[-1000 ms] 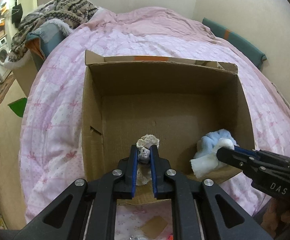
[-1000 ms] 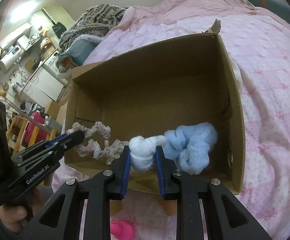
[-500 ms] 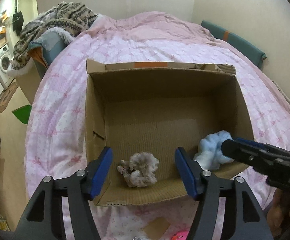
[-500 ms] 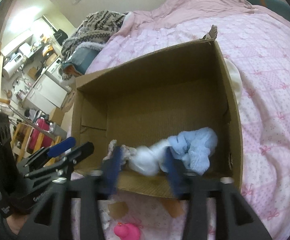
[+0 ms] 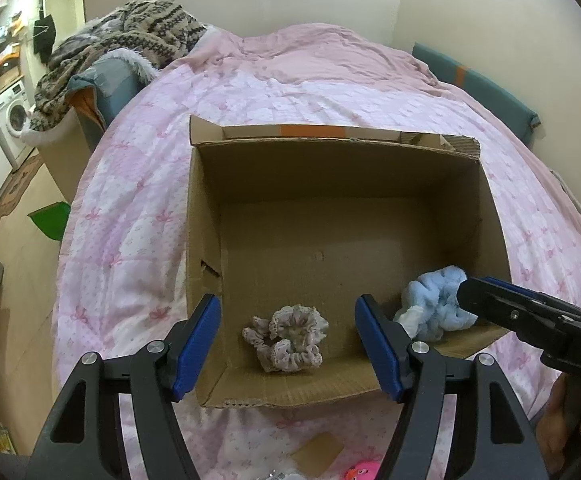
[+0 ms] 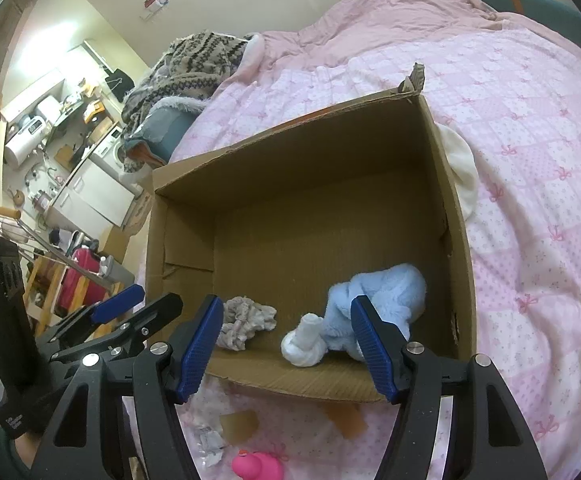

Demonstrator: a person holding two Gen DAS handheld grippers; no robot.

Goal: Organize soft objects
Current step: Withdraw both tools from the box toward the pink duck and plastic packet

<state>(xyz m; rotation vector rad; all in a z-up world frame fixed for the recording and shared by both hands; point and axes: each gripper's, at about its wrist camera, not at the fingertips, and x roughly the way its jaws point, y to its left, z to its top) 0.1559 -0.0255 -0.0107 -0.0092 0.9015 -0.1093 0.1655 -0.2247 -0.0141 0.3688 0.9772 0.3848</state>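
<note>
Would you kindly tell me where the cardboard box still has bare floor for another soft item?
The far half of the cardboard box floor is bare, from back wall to middle, corner to corner. The near strip is crowded: the beige scrunchie lies near-left, the blue fluffy piece with its white end near-right. Only a narrow gap separates them.

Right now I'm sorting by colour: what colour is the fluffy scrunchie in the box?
Light blue scrunchie, clearest in the right wrist view.
</note>
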